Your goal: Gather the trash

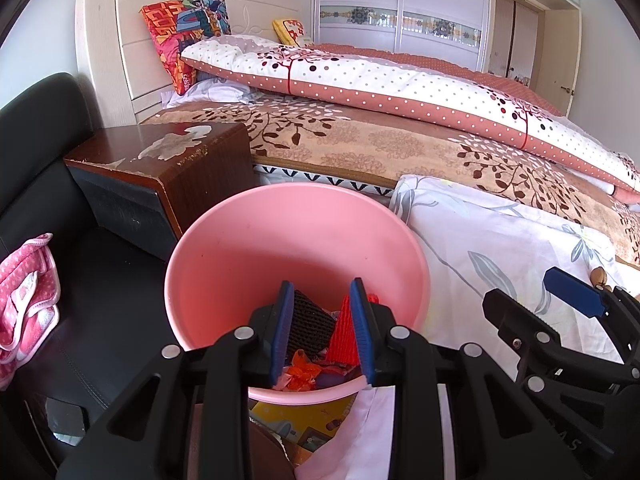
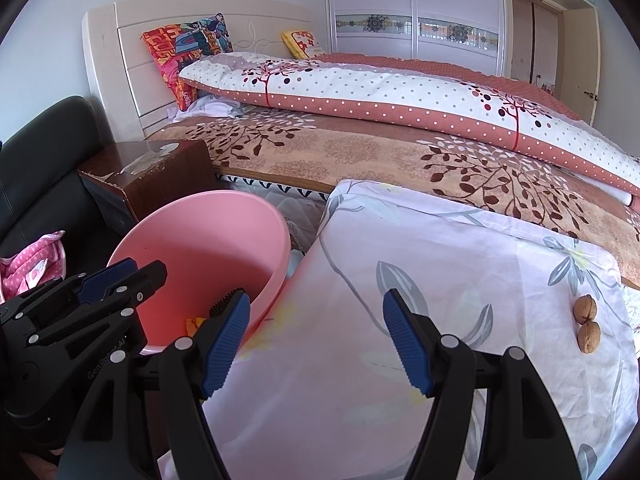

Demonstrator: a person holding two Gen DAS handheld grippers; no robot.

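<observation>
A bedroom is showing, with a bed (image 2: 360, 152) under patterned quilts. The pink bucket (image 1: 296, 240) is sitting beside it, holding red and black trash (image 1: 320, 332). The left tongs (image 1: 322, 328) are hanging over its rim, jaws narrow with nothing gripped. The right tongs (image 2: 316, 336) are gaping wide above a floral sheet (image 2: 460, 264); two walnuts (image 2: 586, 324) are lying near.
</observation>
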